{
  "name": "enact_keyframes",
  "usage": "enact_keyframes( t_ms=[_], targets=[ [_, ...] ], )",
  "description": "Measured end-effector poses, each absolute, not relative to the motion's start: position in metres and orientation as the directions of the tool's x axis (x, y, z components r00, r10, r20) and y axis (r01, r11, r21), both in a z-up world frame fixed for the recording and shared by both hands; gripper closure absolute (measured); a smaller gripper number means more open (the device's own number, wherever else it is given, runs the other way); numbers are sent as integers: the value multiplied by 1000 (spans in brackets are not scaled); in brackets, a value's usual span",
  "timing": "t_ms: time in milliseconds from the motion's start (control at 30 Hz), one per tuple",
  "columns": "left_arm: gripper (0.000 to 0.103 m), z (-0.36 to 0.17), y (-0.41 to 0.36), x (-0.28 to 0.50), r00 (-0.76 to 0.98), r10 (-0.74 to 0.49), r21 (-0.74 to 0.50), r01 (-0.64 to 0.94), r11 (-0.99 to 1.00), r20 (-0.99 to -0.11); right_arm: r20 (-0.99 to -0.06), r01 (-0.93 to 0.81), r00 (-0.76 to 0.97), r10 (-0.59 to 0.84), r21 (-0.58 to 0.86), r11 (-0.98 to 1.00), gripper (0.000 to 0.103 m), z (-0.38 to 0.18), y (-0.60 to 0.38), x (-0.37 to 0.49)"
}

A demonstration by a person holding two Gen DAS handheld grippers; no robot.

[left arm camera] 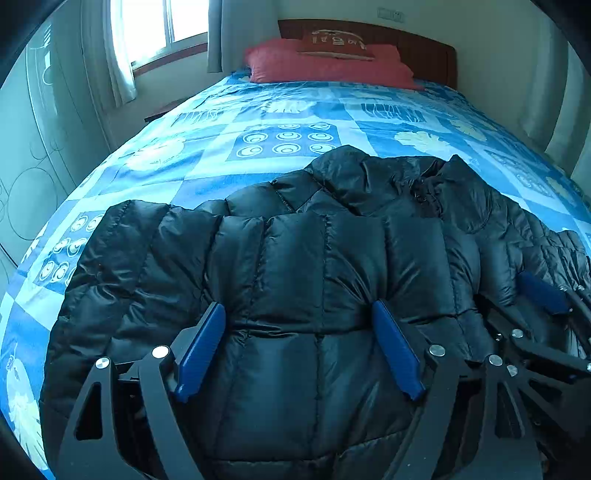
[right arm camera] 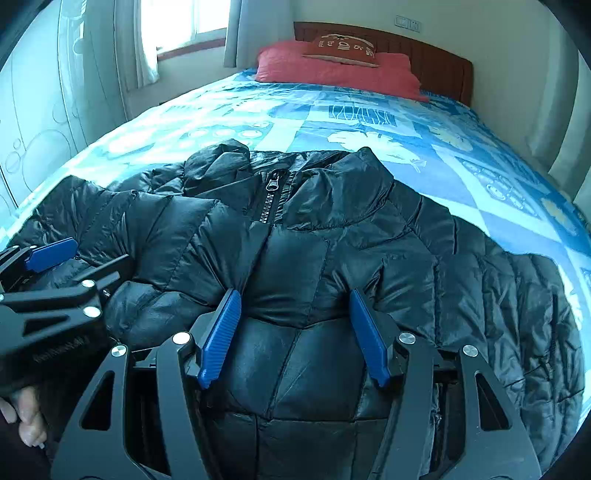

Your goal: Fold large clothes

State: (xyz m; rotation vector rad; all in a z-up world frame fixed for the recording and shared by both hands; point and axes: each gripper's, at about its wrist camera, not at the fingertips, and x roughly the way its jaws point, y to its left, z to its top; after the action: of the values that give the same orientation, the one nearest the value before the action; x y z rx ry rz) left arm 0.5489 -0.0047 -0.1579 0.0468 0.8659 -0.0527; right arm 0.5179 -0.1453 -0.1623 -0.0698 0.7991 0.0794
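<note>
A black quilted puffer jacket (left arm camera: 295,258) lies front-up on a blue patterned bedspread (left arm camera: 221,147), collar toward the headboard, zipper (right arm camera: 271,199) closed. My left gripper (left arm camera: 299,310) is open, its blue pads pressed down on the jacket's left half. My right gripper (right arm camera: 293,299) is open, its pads on the chest just right of the zipper. The jacket (right arm camera: 332,258) bulges up between each pair of fingers. The right gripper also shows at the right edge of the left wrist view (left arm camera: 543,291); the left gripper shows at the left of the right wrist view (right arm camera: 51,254).
A red pillow (left arm camera: 328,66) with a small red cushion (left arm camera: 336,44) lies against the wooden headboard (left arm camera: 424,48). A window (left arm camera: 162,29) with white curtains and a wardrobe (left arm camera: 33,147) stand left of the bed. The bedspread (right arm camera: 369,122) stretches beyond the collar.
</note>
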Motion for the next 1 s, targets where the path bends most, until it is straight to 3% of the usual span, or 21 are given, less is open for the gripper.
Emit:
enact_keyframes(
  t_ms=[133,267,533,667,833,1000],
  targets=[
    [23,-139,21,525,654,-93,-59,74,996,-751,-704,-84,697,136,108,991,42,-135,-178,478],
    [23,-125,63,460,658,-136,-141,45,989,-741,-688,-43,708,158,181,983,31,-121,-226,390],
    [23,-130,139,292,593,-97,-130,-13,991,-799,-776,118,631,16,116,986,31,-143,-291,194],
    [23,-142,162,218,542,-152,-205,-38,978,-827,-816,176,578,19,148,973,31,-157,-305,121],
    [23,-154,172,158,504,-277,-358,-69,931,-818,-824,194,566,33,172,966,31,-166,-306,62],
    [23,-159,167,131,517,-297,-385,-70,920,-803,-825,185,566,12,141,973,31,-173,-300,36]
  ],
)
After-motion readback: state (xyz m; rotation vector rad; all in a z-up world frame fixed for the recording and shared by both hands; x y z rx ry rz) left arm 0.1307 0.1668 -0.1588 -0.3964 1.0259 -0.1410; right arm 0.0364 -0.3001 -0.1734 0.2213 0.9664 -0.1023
